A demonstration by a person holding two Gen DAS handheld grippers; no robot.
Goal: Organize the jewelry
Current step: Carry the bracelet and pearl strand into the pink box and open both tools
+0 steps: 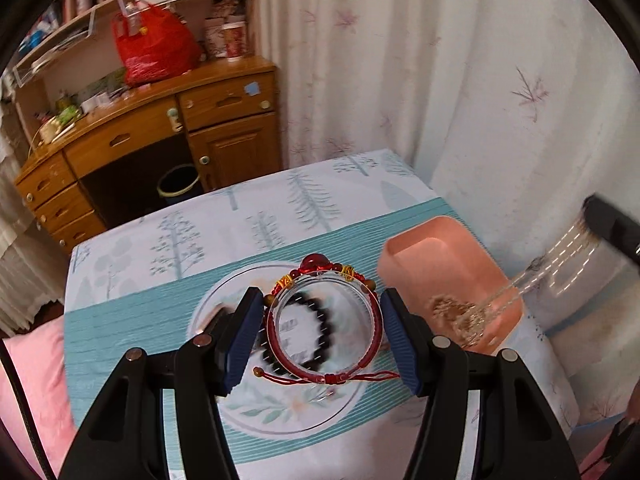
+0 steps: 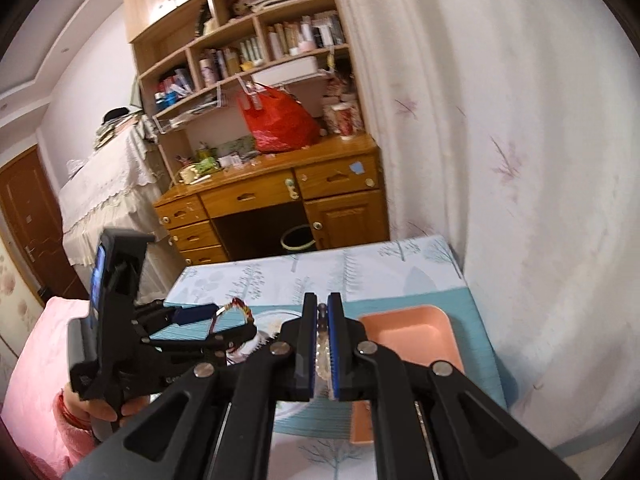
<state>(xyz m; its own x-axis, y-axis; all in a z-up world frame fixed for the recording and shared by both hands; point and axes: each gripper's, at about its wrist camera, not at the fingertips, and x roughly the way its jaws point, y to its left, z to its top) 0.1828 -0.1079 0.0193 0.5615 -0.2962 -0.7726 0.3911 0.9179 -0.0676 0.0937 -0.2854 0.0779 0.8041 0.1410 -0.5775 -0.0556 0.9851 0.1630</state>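
Note:
My left gripper (image 1: 322, 316) is shut on a red cord bracelet (image 1: 325, 364) with gold beads and a clear bangle, held above a white plate (image 1: 224, 412). A black bead bracelet (image 1: 316, 316) lies on the plate below, blurred. My right gripper (image 2: 322, 340) is shut on a clear bead chain (image 2: 322, 350); that chain (image 1: 552, 272) dangles blurred over the pink tray (image 1: 424, 256) in the left wrist view. The pink tray (image 2: 408, 328) sits right of the plate. The left gripper (image 2: 224, 322) also shows in the right wrist view.
The table (image 1: 168, 236) has a tree-print cloth, against a white curtain (image 1: 480, 80). A wooden desk (image 1: 168, 128) with a red bag (image 1: 154, 48) stands beyond. A bin (image 1: 178, 184) sits under it. A pink pillow (image 1: 32, 384) lies left.

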